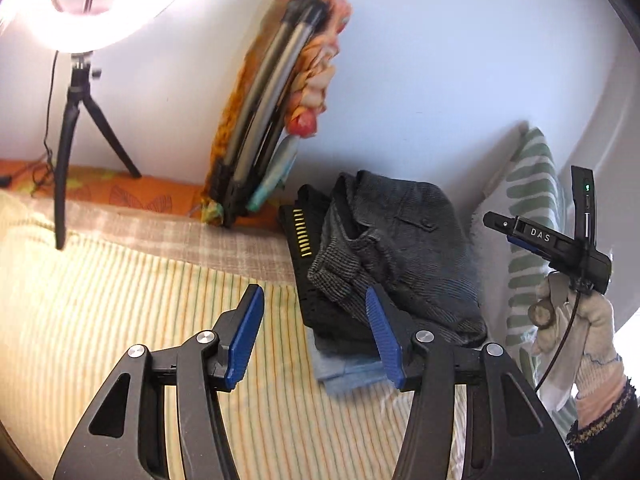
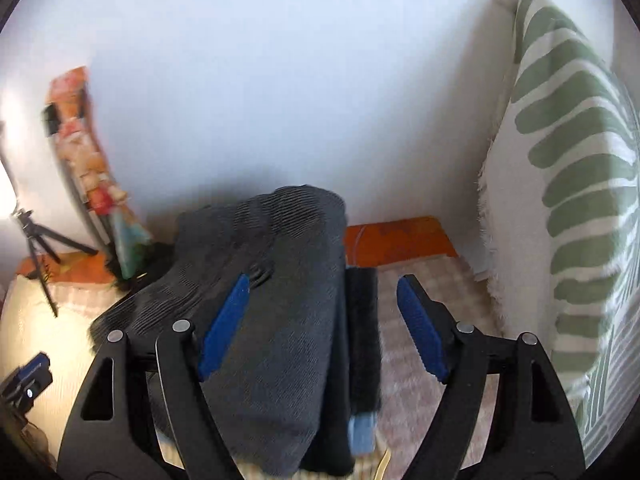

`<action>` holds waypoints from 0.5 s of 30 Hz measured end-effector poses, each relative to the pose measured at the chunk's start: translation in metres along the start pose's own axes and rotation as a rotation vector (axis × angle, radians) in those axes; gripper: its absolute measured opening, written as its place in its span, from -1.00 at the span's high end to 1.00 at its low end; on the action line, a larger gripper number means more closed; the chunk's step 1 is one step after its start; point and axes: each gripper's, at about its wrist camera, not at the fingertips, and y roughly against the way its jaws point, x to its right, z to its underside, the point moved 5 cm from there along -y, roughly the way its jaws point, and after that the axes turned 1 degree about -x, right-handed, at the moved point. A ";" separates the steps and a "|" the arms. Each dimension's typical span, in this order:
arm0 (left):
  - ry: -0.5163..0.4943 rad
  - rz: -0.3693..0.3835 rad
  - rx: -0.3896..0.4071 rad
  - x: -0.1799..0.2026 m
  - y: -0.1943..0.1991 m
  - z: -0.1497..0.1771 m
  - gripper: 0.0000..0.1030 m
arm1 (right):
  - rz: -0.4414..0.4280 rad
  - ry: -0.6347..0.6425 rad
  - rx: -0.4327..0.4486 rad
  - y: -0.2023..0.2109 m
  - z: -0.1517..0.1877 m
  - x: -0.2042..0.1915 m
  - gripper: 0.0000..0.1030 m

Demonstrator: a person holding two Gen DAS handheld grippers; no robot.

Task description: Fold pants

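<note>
You have two grippers in view: left gripper (image 1: 316, 336), right gripper (image 2: 324, 326), each with two blue pads. One stack of clothes (image 1: 384, 264): you can count three layers, grey pants (image 2: 272, 320) on top, a black garment (image 1: 308, 248), a light blue one (image 1: 348, 372) beneath. One tripod (image 1: 76, 128), one ring light (image 1: 92, 12), one striped pillow (image 2: 580, 184).

The left gripper (image 1: 316, 336) is spread wide, its blue pads (image 1: 245, 340) holding nothing. The right gripper (image 2: 324, 328) is likewise spread wide and holds nothing; in the left wrist view it is raised at far right, gripped by a gloved right hand (image 1: 576, 332).
</note>
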 end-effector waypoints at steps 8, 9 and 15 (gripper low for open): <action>-0.041 0.001 0.046 0.003 0.049 0.004 -0.17 | -0.028 0.009 0.038 0.066 0.031 -0.036 -0.59; -0.044 -0.003 0.053 0.002 0.054 0.004 -0.20 | -0.028 0.011 0.042 0.074 0.035 -0.040 -0.59; -0.081 -0.022 0.061 -0.002 0.084 0.012 -0.22 | -0.012 0.012 0.072 0.113 0.060 -0.063 -0.69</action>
